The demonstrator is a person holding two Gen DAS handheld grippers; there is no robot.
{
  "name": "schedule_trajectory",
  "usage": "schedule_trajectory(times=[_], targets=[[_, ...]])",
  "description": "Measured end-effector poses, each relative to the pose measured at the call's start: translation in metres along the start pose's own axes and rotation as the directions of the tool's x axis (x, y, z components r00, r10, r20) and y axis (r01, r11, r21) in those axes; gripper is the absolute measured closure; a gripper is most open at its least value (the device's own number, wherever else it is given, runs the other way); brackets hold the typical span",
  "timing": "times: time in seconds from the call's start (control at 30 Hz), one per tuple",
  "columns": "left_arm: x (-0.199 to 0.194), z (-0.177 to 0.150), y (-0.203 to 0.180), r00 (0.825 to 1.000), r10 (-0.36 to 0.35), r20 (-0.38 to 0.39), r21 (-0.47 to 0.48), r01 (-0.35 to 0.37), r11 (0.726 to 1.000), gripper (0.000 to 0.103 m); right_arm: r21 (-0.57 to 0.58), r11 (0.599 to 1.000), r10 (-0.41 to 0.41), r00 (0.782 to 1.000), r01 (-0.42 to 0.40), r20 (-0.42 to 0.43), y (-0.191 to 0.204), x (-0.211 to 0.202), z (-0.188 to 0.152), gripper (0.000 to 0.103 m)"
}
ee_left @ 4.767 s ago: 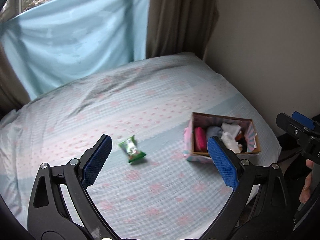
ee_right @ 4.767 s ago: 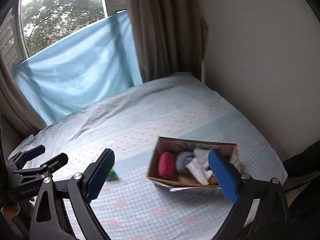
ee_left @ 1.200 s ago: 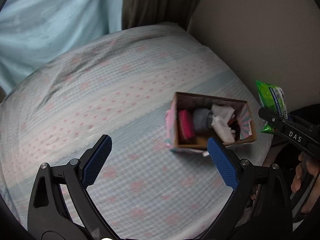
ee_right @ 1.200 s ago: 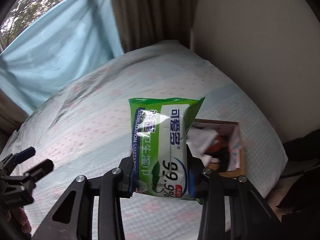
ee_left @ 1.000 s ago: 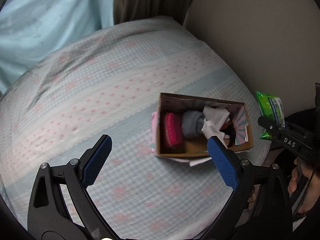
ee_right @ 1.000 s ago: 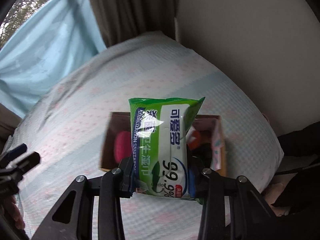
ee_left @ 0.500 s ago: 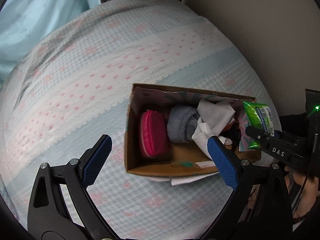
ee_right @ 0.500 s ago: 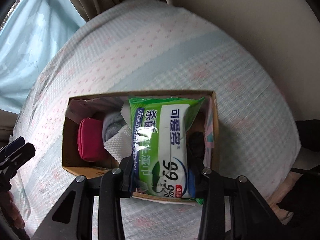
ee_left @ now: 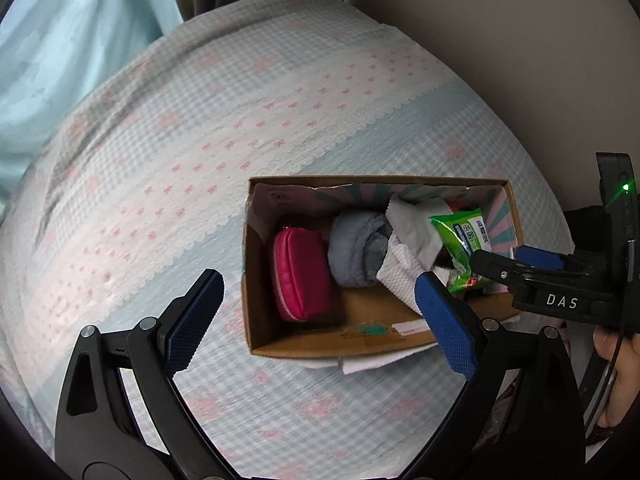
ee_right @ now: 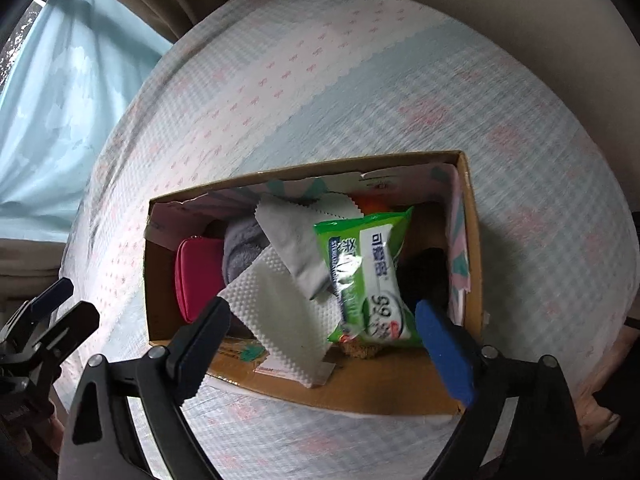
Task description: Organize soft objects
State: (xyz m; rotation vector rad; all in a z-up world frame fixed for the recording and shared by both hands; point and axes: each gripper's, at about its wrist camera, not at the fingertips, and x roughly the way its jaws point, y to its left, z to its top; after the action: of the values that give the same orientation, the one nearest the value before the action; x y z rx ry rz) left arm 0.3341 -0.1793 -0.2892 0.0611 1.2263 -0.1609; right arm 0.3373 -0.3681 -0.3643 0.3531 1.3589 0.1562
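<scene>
Hovering right gripper [ee_right: 324, 336] (jaws apart) over box [ee_right: 466, 216]

Glossy plastic wipes pack [ee_right: 370, 276], matt cardboard box [ee_right: 360, 390], embossed paper towel [ee_right: 280, 320], soft woven bedsheet [ee_left: 200, 120], tongs' blue pads [ee_left: 446, 328] look grippy-textured.

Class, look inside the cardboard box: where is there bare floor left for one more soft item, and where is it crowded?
Bare cardboard shows along the cardboard box's near wall, between the pink pouch and the white quilted cloth. The right half is crowded: grey rolled cloth, white cloths and the green wipes pack are piled together.
</scene>
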Motion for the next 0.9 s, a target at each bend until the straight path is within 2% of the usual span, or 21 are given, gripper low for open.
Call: schedule_trajectory(times=[0.17,0.27,0.4,0.5,0.57,0.63,0.67,0.73,0.8,0.9], targets=[[-0.03,-0.011,0.007,0.999,-0.014,0.042,0.003,0.014,1.0,0.007,-0.02,1.0,-0.023,0.999,0.024,0.047,0.01,-0.025,-0.012,0.011],[-0.058,-0.019,0.01,0.996,-0.02,0.088,0.011,0.019,1.0,0.007,-0.034,0.999,-0.02,0.994,0.024,0.108,0.021,-0.055,-0.023,0.011],[-0.107,-0.03,0.012,0.984,-0.017,0.179,0.034,0.011,0.999,0.007,-0.048,0.997,-0.051,0.97,0.064,0.237,0.045,-0.114,-0.041,0.011],[-0.153,-0.039,0.016,0.963,-0.021,0.269,0.042,0.011,0.999,0.007,-0.054,0.996,-0.05,0.932,0.075,0.36,0.067,-0.171,-0.059,0.011],[-0.187,-0.046,0.02,0.943,-0.02,0.332,0.038,0.008,0.999,0.007,-0.065,0.993,-0.057,0.902,0.094,0.429,0.083,-0.203,-0.071,0.011],[-0.221,-0.054,0.025,0.92,-0.027,0.392,0.031,0.016,0.999,0.007,-0.079,0.99,-0.063,0.867,0.117,0.495,0.1,-0.235,-0.085,0.011],[-0.234,-0.059,0.027,0.909,-0.029,0.415,0.03,0.018,0.999,0.007,-0.081,0.987,-0.073,0.842,0.137,0.535,0.11,-0.254,-0.095,0.011],[-0.263,-0.069,0.032,0.886,-0.027,0.463,0.028,0.016,0.999,0.007,-0.086,0.983,-0.08,0.801,0.162,0.593,0.123,-0.278,-0.109,0.009],[-0.292,-0.081,0.038,0.862,-0.02,0.507,0.024,0.01,1.0,0.007,-0.095,0.98,-0.078,0.768,0.178,0.635,0.136,-0.299,-0.123,0.0],[-0.325,-0.099,0.046,0.829,-0.015,0.559,0.012,0.009,1.0,0.007,-0.096,0.974,-0.085,0.727,0.204,0.681,0.154,-0.322,-0.147,0.0]])
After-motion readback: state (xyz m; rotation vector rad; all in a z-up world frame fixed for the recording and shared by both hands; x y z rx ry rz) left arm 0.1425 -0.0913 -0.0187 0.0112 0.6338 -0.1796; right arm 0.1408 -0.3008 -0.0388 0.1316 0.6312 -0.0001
